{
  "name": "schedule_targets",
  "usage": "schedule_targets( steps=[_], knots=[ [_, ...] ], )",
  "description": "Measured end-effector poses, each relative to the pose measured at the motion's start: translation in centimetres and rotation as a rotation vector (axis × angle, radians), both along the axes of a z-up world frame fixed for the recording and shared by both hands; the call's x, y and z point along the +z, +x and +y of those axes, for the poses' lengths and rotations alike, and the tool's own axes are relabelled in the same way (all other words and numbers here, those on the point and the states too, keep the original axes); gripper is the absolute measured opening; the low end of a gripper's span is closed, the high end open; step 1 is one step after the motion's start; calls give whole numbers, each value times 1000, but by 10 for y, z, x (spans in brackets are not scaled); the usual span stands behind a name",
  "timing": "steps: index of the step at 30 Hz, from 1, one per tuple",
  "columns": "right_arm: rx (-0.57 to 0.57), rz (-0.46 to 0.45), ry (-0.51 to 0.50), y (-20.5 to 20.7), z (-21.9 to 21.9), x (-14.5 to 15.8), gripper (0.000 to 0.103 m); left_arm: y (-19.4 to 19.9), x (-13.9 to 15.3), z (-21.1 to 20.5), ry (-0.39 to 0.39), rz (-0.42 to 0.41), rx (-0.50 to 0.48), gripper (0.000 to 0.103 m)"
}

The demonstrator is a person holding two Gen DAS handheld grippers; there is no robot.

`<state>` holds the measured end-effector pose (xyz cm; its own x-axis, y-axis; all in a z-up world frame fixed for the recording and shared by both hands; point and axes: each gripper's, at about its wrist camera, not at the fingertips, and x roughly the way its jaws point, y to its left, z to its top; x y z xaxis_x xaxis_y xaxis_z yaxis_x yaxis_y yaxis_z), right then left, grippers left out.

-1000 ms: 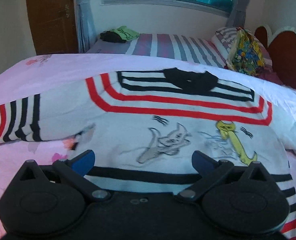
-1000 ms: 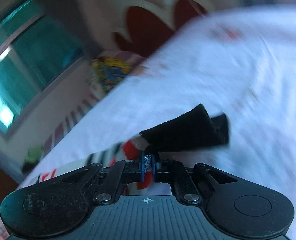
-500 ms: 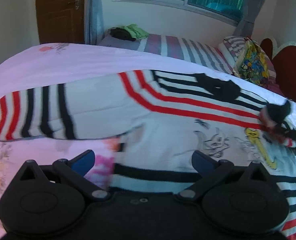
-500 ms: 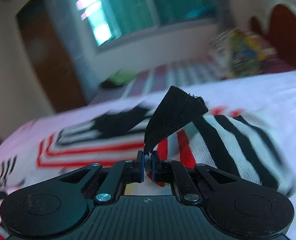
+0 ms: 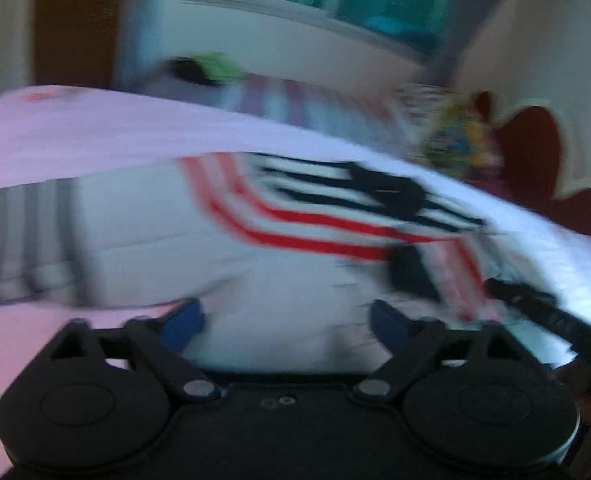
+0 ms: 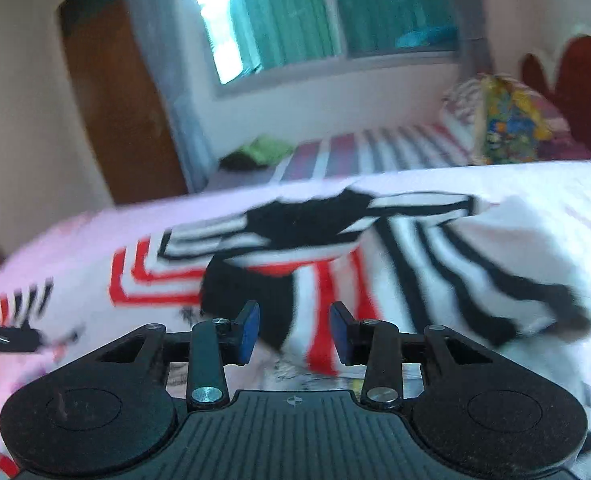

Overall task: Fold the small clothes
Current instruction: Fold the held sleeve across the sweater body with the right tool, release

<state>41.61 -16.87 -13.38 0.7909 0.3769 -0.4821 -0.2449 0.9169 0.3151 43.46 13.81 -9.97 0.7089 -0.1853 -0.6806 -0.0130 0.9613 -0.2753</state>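
A small white sweater with red and black stripes and a black collar lies on the pink bed sheet. Its right sleeve, with a black cuff, lies folded across the chest. My right gripper is open just above that sleeve, holding nothing. My left gripper is open and empty over the sweater's lower body. The left sleeve lies stretched out to the left. The left wrist view is blurred.
A second bed with a striped sheet and a green and dark clothes pile stands behind. A colourful bag sits near the red headboard. A wooden door is at the left.
My right gripper carried the sleeve's black cuff over the sweater's chest, then opened and let it go. My left gripper stayed open and swung sideways.
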Motion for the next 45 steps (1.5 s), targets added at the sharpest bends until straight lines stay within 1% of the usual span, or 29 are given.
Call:
schedule_targets(
  steps=[1, 3, 4, 5, 6, 9, 10, 12, 13, 14, 15, 16, 17, 19, 22, 26, 31, 33, 35, 36, 37, 39, 41, 44, 45],
  knots=[
    [-22, 2, 1, -5, -11, 2, 39, 12, -3, -12, -34, -3, -42, 77],
    [-57, 8, 7, -11, -27, 8, 39, 33, -12, -33, -68, 2, -96, 70],
    [-74, 18, 12, -13, -38, 8, 39, 44, -18, -41, -78, 13, -119, 60],
    [-94, 21, 9, -17, -46, 10, 39, 55, -22, -48, -91, 21, -140, 56],
    [-111, 23, 5, -23, -55, 11, 39, 64, -26, -55, -97, 19, -158, 56],
    [-155, 37, 6, -34, -79, 11, 39, 89, -37, -71, -57, 35, -186, 55],
    [-171, 42, 15, -37, -88, 10, 39, 95, -40, -75, -58, 38, -194, 55],
    [-211, 64, 65, -39, -104, 5, 39, 107, -47, -81, -65, 47, -204, 52],
    [-229, 73, 84, -39, -110, 3, 39, 111, -50, -81, -69, 45, -215, 43],
    [-246, 82, 111, -39, -117, 1, 39, 115, -52, -84, -76, 47, -231, 8],
    [-264, 92, 140, -38, -123, 0, 39, 117, -54, -79, -109, 61, -232, 6],
    [-281, 103, 170, -36, -128, -2, 39, 116, -51, -72, -144, 54, -220, 6],
    [-288, 111, 196, -36, -136, -2, 39, 114, -44, -66, -159, 19, -205, 6],
    [-296, 128, 246, -34, -145, -3, 39, 112, -35, -54, -128, -16, -173, 6],
    [-293, 169, 355, -25, -156, -9, 39, 115, -36, -36, -106, 3, -142, 6],
    [-302, 237, 515, -13, -169, -23, 39, 114, -45, -33, -85, 40, -155, 6],
    [-359, 276, 658, -1, -190, -41, 39, 111, -46, -35, -93, 37, -141, 6],
    [-369, 277, 704, 2, -198, -45, 38, 111, -48, -33, -95, 34, -135, 6],
    [-370, 273, 696, 4, -201, -43, 38, 112, -48, -32, -89, 39, -139, 6],
    [-376, 260, 659, 3, -201, -40, 5, 112, -47, -32, -89, 42, -140, 6],
    [-377, 250, 606, 3, -199, -35, 6, 112, -46, -31, -92, 44, -144, 6],
    [-369, 223, 583, 0, -197, -28, 6, 111, -41, -31, -89, 35, -161, 6],
    [-370, 208, 543, -2, -194, -24, 6, 112, -42, -31, -78, 44, -158, 6],
    [-353, 203, 529, -1, -191, -25, 6, 114, -41, -35, -51, 27, -165, 6],
    [-356, 213, 526, -1, -192, -27, 6, 113, -41, -38, -18, 31, -172, 6]
  ],
)
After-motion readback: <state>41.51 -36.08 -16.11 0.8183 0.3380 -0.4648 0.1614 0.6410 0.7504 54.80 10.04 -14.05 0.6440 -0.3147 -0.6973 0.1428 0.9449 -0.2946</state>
